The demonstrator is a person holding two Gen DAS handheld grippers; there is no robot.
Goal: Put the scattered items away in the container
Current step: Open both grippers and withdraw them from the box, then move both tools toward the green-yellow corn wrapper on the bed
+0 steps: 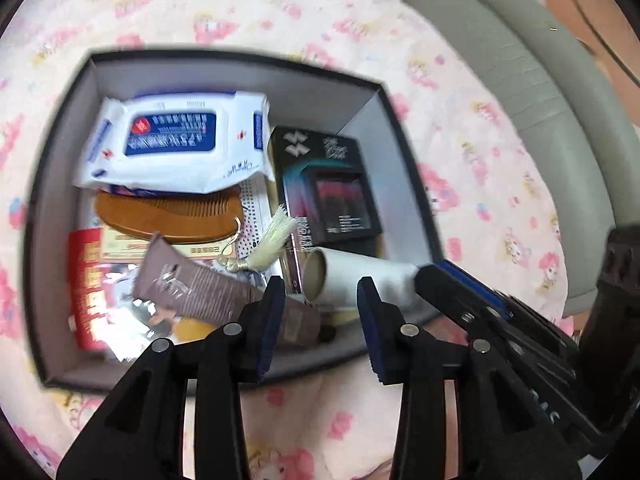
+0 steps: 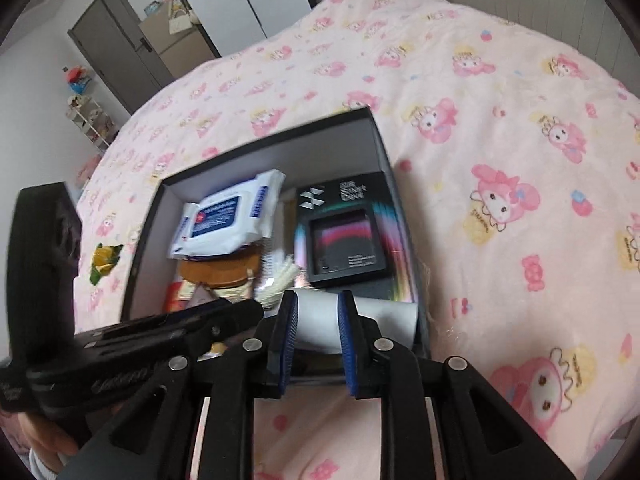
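A dark-rimmed open box [image 1: 320, 92] [image 2: 320, 152] sits on the bed. It holds a white wipes pack [image 1: 176, 140] [image 2: 224, 216], a wooden comb [image 1: 168, 216], a black carton [image 1: 332, 188] [image 2: 344, 236], a brown tube [image 1: 192, 288], a red packet [image 1: 86, 280], a cream tassel [image 1: 272, 240] and a white cardboard tube [image 1: 352, 280] [image 2: 384, 316]. My left gripper [image 1: 322, 320] hovers open over the box's near edge, holding nothing. My right gripper [image 2: 318, 340] is open beside it, above the white tube, its pads off the tube. A green-yellow wrapper [image 2: 105, 260] lies on the bed left of the box.
A pink cartoon-print blanket [image 2: 500, 140] covers the bed all around the box. A grey padded bed edge [image 1: 540, 120] runs along the right. Beyond the bed stand a grey door [image 2: 116, 44] and a small shelf [image 2: 90, 116].
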